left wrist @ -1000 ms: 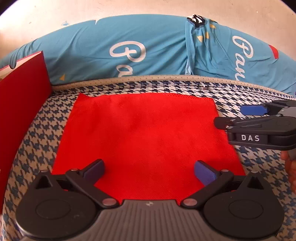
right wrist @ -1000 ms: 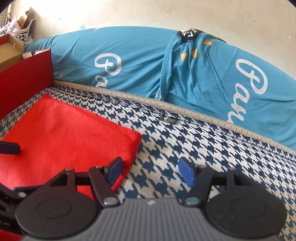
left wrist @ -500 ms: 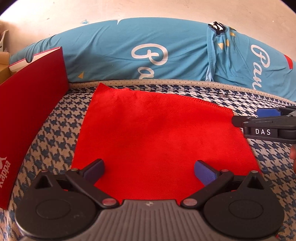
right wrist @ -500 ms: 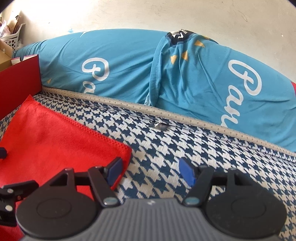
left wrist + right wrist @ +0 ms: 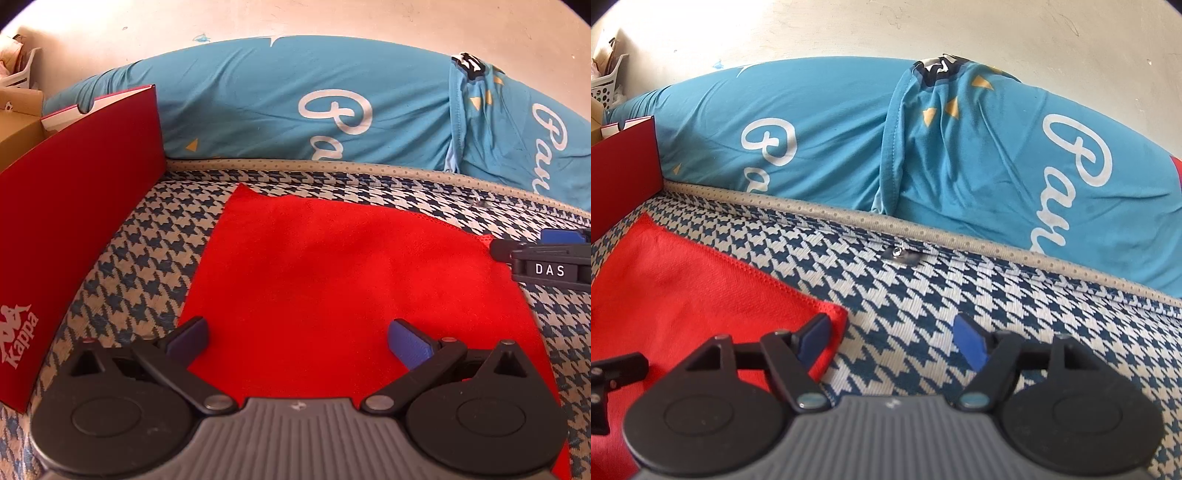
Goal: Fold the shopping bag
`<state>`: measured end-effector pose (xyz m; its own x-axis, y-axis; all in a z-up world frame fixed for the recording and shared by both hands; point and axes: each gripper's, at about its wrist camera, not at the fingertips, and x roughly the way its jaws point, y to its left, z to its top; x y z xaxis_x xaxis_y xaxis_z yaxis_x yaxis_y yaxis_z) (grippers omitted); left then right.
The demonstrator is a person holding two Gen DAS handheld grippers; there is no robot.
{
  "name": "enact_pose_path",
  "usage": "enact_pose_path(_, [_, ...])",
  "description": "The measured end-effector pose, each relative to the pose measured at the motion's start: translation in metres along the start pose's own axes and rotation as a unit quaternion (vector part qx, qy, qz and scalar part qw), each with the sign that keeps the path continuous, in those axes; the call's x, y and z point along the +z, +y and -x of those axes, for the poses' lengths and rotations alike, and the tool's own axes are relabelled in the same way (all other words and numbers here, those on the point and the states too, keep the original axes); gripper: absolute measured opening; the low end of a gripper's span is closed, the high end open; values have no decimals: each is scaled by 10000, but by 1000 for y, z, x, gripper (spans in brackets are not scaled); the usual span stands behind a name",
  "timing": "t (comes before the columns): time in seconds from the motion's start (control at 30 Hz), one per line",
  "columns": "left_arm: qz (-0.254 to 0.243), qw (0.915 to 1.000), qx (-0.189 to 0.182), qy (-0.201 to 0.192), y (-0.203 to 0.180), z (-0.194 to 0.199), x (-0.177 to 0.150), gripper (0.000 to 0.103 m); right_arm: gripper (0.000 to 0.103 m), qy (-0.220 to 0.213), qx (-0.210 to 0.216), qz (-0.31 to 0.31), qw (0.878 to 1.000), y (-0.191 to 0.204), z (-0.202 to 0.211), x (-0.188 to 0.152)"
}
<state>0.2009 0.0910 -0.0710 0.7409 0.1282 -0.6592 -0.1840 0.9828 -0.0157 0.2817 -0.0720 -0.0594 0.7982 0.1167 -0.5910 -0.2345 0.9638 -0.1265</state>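
Note:
The red shopping bag (image 5: 332, 280) lies flat as a folded rectangle on the houndstooth surface (image 5: 147, 251). My left gripper (image 5: 297, 341) hovers open over the bag's near edge, nothing between its blue pads. In the right wrist view the bag (image 5: 683, 306) fills the lower left, with its far right corner beside the left pad. My right gripper (image 5: 892, 343) is open and its jaws are opening wider, with only houndstooth fabric between the fingers. Its tip shows at the right edge of the left wrist view as a black finger marked DAS (image 5: 546, 266), at the bag's right edge.
A dark red Kappa box (image 5: 74, 221) stands along the left side, close to the bag. A long blue pillow with white lettering (image 5: 295, 110) lies along the back against a pale wall. A small metal zipper pull (image 5: 899, 254) sits near the beige piping.
The left wrist view has shifted left, so the bag and the right gripper's finger sit further right and the red box looms larger. The right gripper's jaws stand wider apart.

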Motion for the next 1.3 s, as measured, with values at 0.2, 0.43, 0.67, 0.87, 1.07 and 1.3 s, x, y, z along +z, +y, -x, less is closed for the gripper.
enact_pose_path(0.2, [48,10000,62,-11,2,0,-1,103,75,-53,-108,-4,9999,2,0,0])
enact_pose_path(0.43, [92,9999,107,-8,3,0,-1,103,78,-158,-279,-97,9994,3,-4,5])
enact_pose_path(0.67, [168,9998,52,92,5,-3,8,103,70,-459,175,61,9988,11,26,15])
enact_pose_path(0.87, [217,9996,-90,164,5,-7,18,103,51,-163,985,162,9949,12,55,1])
enact_pose_path(1.07, [300,9992,-201,144,5,-14,33,103,48,86,1624,649,9846,39,55,-9])
enact_pose_path(1.3, [170,9987,-475,119,-10,-35,55,103,53,427,1790,1024,9776,56,45,-19])
